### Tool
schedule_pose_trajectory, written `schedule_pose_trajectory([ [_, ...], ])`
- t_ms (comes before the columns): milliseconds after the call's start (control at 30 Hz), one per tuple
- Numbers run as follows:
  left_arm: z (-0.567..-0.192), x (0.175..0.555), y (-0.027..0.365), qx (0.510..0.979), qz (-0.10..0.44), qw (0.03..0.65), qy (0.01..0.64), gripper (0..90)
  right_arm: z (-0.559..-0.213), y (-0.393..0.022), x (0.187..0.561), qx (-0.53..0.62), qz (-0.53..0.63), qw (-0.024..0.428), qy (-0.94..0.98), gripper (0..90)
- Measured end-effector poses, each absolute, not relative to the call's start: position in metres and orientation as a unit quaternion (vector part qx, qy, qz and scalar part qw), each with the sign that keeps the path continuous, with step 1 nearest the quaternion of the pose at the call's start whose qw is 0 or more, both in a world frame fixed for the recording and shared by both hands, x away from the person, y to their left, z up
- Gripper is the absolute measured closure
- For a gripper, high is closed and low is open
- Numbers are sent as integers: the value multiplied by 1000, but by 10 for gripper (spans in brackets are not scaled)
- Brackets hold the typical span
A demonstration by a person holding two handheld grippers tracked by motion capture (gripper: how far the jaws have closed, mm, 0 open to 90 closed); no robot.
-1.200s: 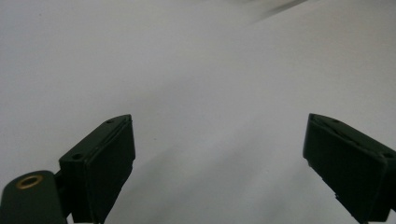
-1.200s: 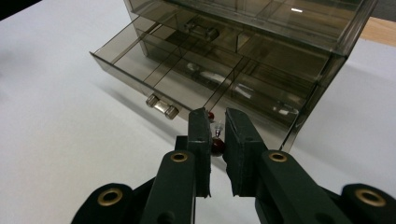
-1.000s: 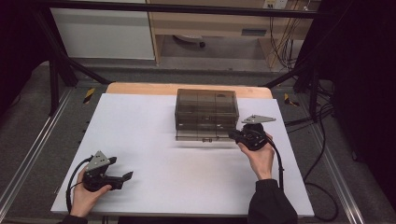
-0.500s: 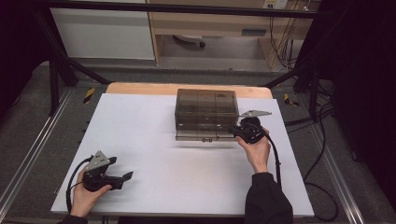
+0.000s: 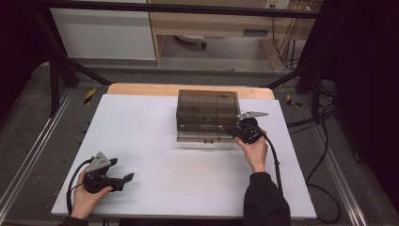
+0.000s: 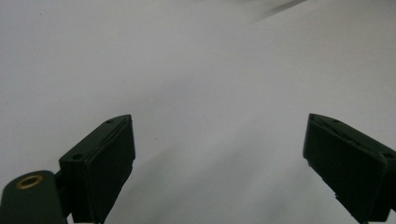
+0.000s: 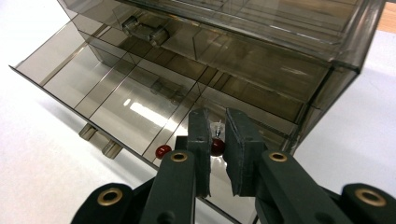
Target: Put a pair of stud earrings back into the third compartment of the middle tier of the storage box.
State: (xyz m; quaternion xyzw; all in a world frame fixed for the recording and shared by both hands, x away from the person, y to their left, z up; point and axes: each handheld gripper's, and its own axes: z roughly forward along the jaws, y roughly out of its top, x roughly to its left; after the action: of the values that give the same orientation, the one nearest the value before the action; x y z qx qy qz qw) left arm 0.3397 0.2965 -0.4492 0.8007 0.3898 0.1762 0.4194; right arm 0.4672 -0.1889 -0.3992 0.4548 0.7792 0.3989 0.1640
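We see a small red pin [image 7: 216, 145] with a round head pinched between the close-together jaws of our right gripper [image 7: 217, 140]. The pin hangs just over the end compartment of a pulled-out drawer [image 7: 116, 100]. Another red pin [image 7: 163, 151] lies near it, at the front wall of the next compartment. The drawer belongs to a smoky see-through box [image 5: 207, 110] that stands near the far edge of the white table [image 5: 155, 141], a bit toward its right side. Two little knobs stick out from the drawer's front. From the high view, our right gripper [image 5: 234, 131] is at the front right corner of the box. Our left gripper [image 5: 129, 177] rests near the near left corner of the table, well apart from the box, with its jaws spread wide and nothing between them.
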Motion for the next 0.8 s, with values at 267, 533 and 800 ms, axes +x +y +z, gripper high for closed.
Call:
schedule_pose_trajectory([
  [267,-449,340,296,801,176,419,390,87,-407,-184,471,452,394,162,783,810],
  [533,-449,340,296,801,176,419,389,87,-411,-181,472,449,391,166,786,809],
  [800,-449,340,296,801,176,419,390,87,-415,-179,473,448,387,166,789,803],
])
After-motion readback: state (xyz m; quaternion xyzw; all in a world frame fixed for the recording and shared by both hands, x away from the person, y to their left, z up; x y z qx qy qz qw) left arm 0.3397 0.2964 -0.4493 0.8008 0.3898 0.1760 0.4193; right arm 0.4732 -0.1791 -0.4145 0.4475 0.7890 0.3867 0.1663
